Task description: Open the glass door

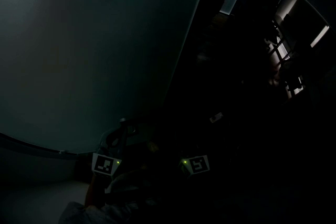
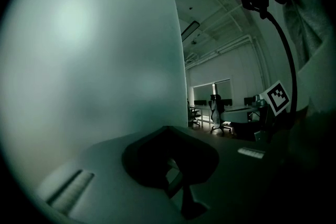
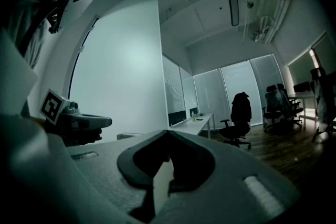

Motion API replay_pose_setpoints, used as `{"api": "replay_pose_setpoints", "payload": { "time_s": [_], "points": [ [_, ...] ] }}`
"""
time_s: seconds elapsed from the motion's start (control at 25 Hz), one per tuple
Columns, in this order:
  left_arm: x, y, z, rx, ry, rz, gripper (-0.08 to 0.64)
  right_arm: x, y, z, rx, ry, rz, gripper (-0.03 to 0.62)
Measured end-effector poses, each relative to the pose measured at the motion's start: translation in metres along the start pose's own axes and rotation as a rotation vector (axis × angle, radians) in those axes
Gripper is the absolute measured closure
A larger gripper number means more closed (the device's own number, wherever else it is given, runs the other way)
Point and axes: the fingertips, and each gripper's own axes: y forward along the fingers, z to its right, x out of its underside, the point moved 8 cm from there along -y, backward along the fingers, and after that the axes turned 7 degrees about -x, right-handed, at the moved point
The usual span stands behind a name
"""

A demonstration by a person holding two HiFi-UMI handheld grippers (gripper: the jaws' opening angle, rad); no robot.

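The scene is very dark. The frosted glass door [image 1: 94,50] fills the left of the head view, and its edge runs up to the right. In the left gripper view the glass door [image 2: 105,60] stands close on the left. My left gripper [image 2: 178,186] points level beside it with its jaws shut; whether anything thin sits between them is lost in the dark. Its marker cube [image 1: 106,163] shows low in the head view. My right gripper [image 3: 160,186] points level into the room; its jaws are too dark to read. Its marker cube [image 1: 196,164] sits beside the left one.
Beyond the door's edge lies an office room. An office chair [image 3: 240,118] with a jacket on it stands by a long desk [image 3: 197,122], with more chairs [image 3: 278,105] at the right. A ceiling light [image 3: 231,2] hangs above. Bright windows [image 1: 283,55] show at the far right.
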Motion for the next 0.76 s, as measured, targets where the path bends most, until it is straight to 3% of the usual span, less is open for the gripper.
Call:
{"api": "replay_pose_setpoints", "payload": {
  "time_s": [0.76],
  "points": [
    [0.0048,0.0042,0.0077,0.008,0.032,-0.008,0.555,0.0047,-0.0068,0.0101,0.011,0.0,-0.002,0.59]
  ]
}}
